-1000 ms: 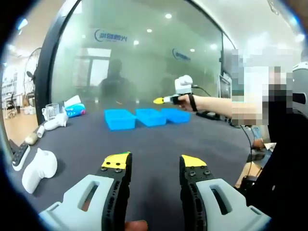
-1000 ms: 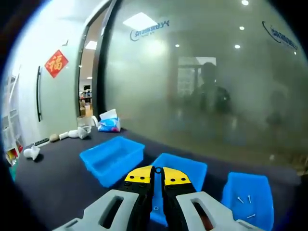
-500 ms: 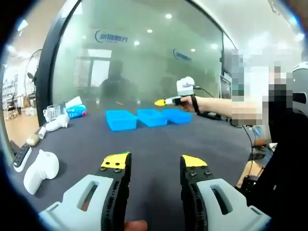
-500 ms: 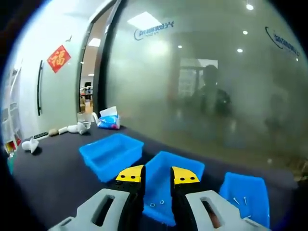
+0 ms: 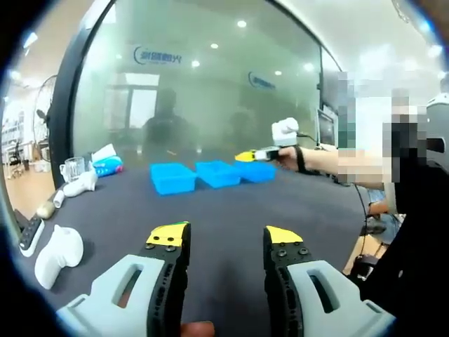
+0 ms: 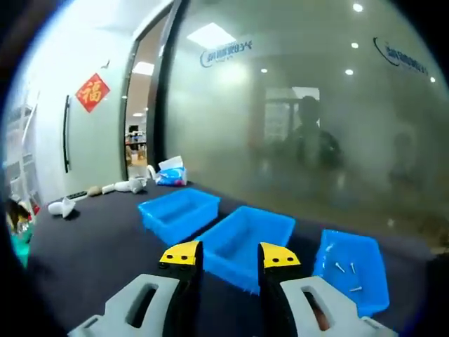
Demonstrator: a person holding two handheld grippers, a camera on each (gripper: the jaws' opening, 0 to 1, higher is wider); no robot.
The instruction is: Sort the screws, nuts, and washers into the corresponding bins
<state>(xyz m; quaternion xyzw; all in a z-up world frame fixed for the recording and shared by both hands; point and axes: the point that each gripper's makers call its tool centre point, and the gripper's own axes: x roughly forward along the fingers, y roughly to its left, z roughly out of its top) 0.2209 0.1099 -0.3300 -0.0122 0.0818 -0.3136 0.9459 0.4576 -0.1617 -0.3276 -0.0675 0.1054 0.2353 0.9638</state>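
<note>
Since the earlier frame, right gripper (image 6: 226, 253) opened wide above middle bin (image 6: 247, 235), lower centre. Left gripper (image 5: 223, 236) empty, wide. Risk: next parts could fall in the wrong bin.

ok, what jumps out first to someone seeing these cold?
Three bright blue bins in a row on the dark table, in front of a frosted glass wall. In the right gripper view the rightmost bin holds a few screws. Both the left gripper and the right gripper are open and hold nothing.
</note>
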